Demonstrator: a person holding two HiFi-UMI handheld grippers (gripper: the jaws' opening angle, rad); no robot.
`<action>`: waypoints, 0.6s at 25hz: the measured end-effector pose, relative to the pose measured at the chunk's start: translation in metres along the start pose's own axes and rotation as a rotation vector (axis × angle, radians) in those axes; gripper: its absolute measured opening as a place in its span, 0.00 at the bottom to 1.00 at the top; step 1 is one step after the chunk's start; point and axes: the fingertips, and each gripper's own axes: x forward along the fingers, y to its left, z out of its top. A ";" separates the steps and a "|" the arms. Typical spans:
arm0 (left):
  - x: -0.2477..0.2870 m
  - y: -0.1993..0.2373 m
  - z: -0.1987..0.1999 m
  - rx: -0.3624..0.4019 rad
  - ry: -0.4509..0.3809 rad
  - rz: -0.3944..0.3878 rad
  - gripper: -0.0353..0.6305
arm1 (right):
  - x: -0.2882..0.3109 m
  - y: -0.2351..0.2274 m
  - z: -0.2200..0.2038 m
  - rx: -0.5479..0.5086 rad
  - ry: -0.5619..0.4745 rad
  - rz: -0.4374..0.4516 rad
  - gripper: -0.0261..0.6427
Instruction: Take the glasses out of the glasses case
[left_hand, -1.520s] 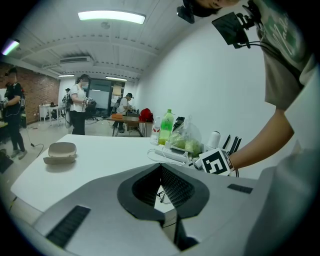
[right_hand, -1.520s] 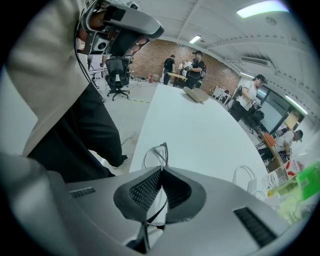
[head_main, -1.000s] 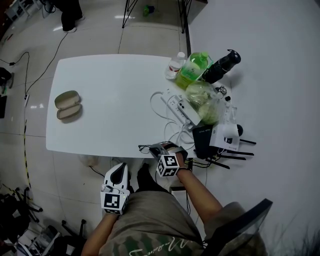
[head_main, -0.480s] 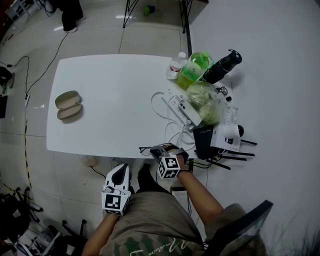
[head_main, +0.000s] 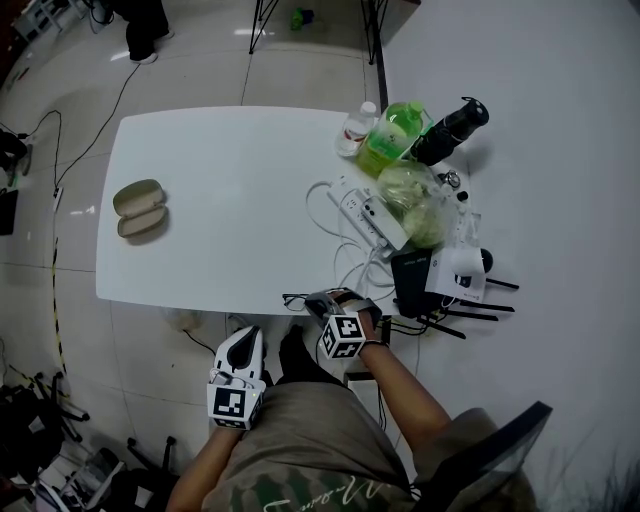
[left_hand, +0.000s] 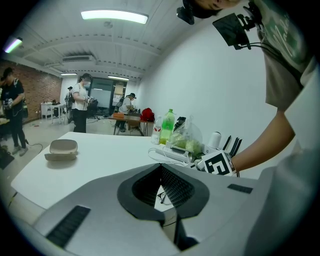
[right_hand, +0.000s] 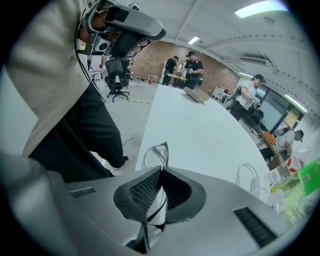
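In the head view, the open glasses case (head_main: 138, 210) lies near the far left end of the white counter (head_main: 230, 170), well apart from both tools. The glasses (head_main: 293, 299) sit at the near edge of the counter, touching the tip of the right gripper (head_main: 314, 300). The left gripper (head_main: 243, 342) hangs off the counter, close to the person's body.

In the left gripper view, its jaws are pressed together with nothing between them. A green bottle (left_hand: 167, 126) stands at the far side.

In the right gripper view, the jaws are clenched on a thin black temple of the glasses, and the lenses stick out just past the tips.
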 end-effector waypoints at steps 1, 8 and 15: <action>0.000 0.000 0.000 -0.001 0.000 0.001 0.06 | 0.000 0.001 0.000 -0.001 0.001 0.001 0.06; 0.003 -0.003 -0.001 0.005 0.004 -0.005 0.06 | 0.001 0.000 -0.001 -0.001 0.002 -0.002 0.07; 0.005 -0.007 -0.002 0.005 0.004 -0.015 0.06 | 0.001 -0.001 -0.002 0.008 -0.012 -0.015 0.07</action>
